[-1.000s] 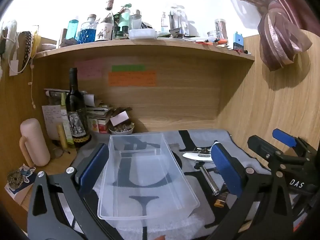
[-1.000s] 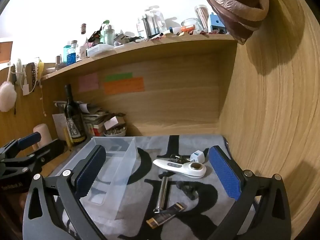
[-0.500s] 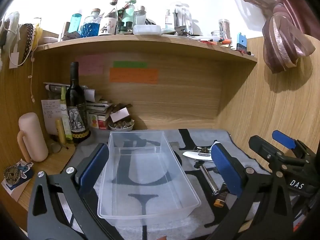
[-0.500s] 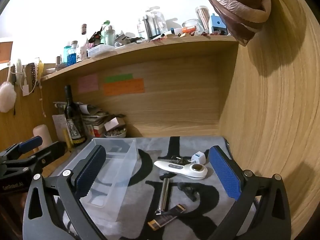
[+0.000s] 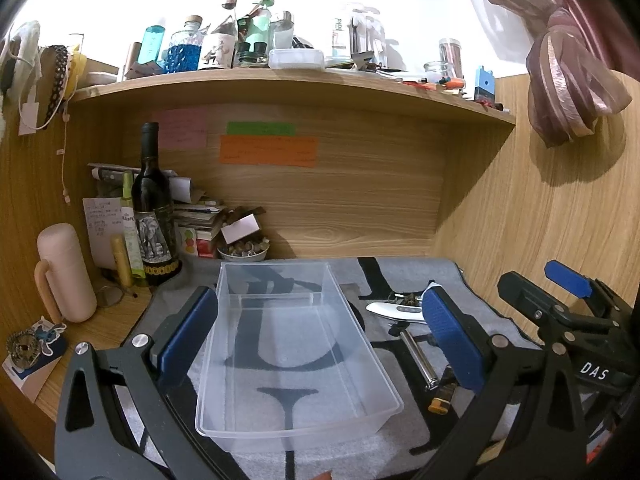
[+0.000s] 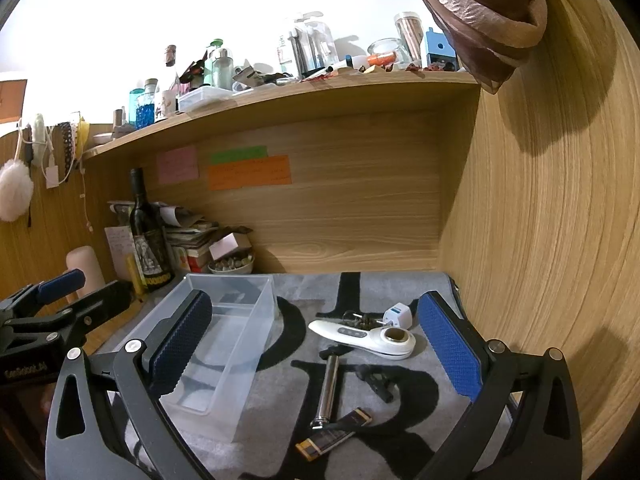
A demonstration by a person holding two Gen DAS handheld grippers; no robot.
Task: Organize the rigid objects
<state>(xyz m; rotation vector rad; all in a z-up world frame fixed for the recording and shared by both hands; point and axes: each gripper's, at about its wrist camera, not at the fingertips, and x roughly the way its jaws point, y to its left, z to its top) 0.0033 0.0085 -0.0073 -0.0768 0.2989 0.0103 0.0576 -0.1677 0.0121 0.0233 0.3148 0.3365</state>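
On the grey mat (image 6: pixel 400 288), the clear bin (image 5: pixel 288 344) runs lengthwise away between the spread left hand-held gripper (image 5: pixel 320 336).

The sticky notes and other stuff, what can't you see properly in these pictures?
- Sticky notes: writing too small, both views.
- Keys: right view, partly behind the white gadget; left view, partly behind the left gripper's jaw.
- Small black thing on the mat: too dark to name.
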